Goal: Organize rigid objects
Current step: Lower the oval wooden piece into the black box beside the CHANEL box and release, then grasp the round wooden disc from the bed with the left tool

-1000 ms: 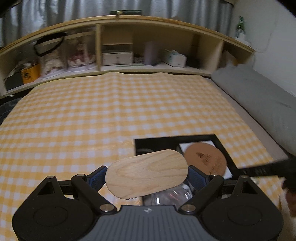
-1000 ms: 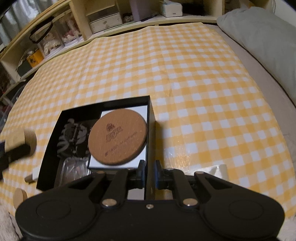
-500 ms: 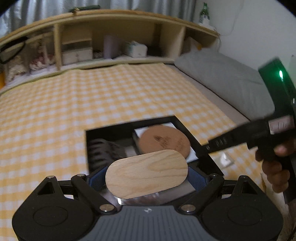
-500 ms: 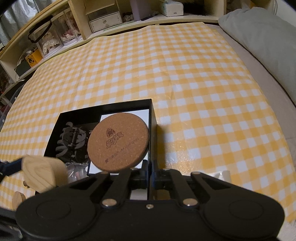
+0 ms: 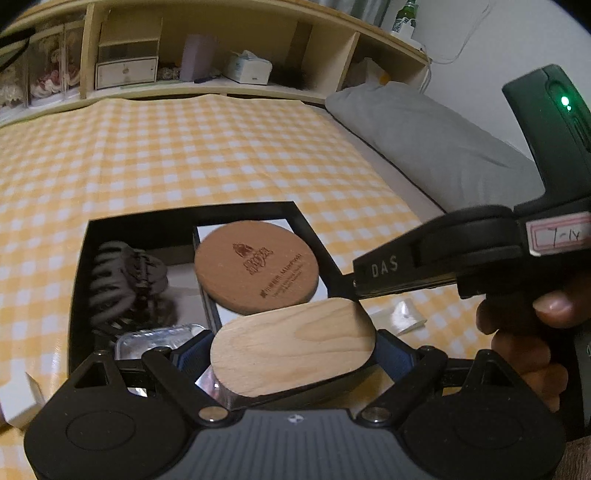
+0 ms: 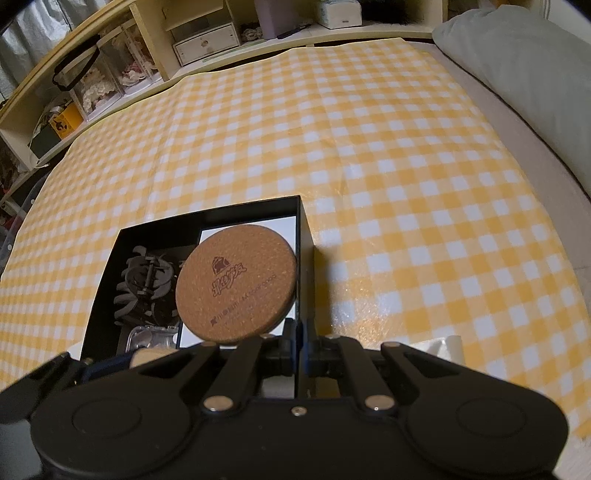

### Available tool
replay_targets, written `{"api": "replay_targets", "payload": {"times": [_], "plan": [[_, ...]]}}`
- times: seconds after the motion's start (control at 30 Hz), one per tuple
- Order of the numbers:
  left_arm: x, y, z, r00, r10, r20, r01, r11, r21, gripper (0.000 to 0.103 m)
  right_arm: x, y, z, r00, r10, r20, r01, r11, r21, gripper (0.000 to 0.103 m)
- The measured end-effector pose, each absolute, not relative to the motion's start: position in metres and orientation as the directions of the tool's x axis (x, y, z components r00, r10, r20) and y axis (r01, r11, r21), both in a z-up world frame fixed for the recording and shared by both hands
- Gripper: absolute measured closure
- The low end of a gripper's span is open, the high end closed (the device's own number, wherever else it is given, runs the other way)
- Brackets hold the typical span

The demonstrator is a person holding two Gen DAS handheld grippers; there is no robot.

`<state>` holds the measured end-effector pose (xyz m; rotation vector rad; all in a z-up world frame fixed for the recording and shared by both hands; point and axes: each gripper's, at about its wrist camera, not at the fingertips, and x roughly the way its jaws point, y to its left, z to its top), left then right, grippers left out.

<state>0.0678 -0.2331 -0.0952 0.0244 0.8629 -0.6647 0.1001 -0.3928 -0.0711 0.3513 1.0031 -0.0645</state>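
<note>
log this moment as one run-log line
left gripper: shut on oval wooden piece, over black box | right gripper: shut on box wall | in box: round cork coaster, dark hair claw

oval wooden piece [image 5: 291, 349] above black box [image 5: 110, 221], cork coaster [image 5: 256, 271] inside.

Bedroom backdrop behind the work area

A yellow-and-white checked cloth [image 6: 369, 155] fills the middle of both views. A wooden shelf unit [image 5: 207, 44] runs along the top, holding a white drawer box [image 5: 125, 70], a tissue box [image 5: 249, 68] and a lilac box [image 5: 194, 57]. A grey pillow [image 5: 424, 140] lies at right, a green bottle [image 5: 406, 14] at upper right.
</note>
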Motion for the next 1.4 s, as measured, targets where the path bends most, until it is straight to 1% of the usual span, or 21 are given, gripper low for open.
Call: {"api": "replay_targets", "payload": {"times": [0.17,0.23,0.27,0.43,0.73,1.0,1.17,1.27,1.4], "plan": [[0.074,-0.23,-0.099,0.437,-0.545,-0.716,0.513,0.805,-0.3,0.01,0.1,-0.393,-0.071,0.54,0.108,-0.835,0.214,0.942,0.26,0.099],[0.077,-0.228,-0.1,0.408,-0.554,-0.726,0.498,0.801,-0.331,0.007,0.1,-0.394,-0.071,0.54,0.108,-0.835,0.214,0.942,0.26,0.099],[0.078,-0.226,-0.1,0.4,-0.559,-0.726,0.495,0.799,-0.342,0.007,0.1,-0.394,-0.071,0.54,0.108,-0.835,0.214,0.942,0.26,0.099],[0.075,-0.227,-0.099,0.385,-0.567,-0.728,0.502,0.791,-0.35,0.006,0.1,-0.395,-0.071,0.541,0.108,-0.834,0.215,0.941,0.261,0.099],[0.069,-0.227,-0.096,0.374,-0.555,-0.743,0.519,0.789,-0.328,0.007,0.1,-0.395,-0.071,0.54,0.109,-0.834,0.215,0.941,0.261,0.099],[0.06,-0.222,-0.079,0.394,-0.523,-0.755,0.545,0.795,-0.266,0.007,0.1,-0.395,-0.071,0.541,0.111,-0.834,0.215,0.94,0.265,0.099],[0.054,-0.213,-0.059,0.424,-0.509,-0.749,0.558,0.798,-0.227,0.007,0.099,-0.395,-0.071,0.541,0.111,-0.834,0.216,0.94,0.266,0.099],[0.049,-0.205,-0.041,0.459,-0.506,-0.73,0.565,0.801,-0.199,0.006,0.099,-0.394,-0.071,0.541,0.112,-0.833,0.216,0.939,0.267,0.099],[0.044,-0.189,-0.014,0.508,-0.508,-0.696,0.562,0.807,-0.179,0.001,0.099,-0.395,-0.071,0.541,0.112,-0.833,0.217,0.939,0.267,0.099]]}}
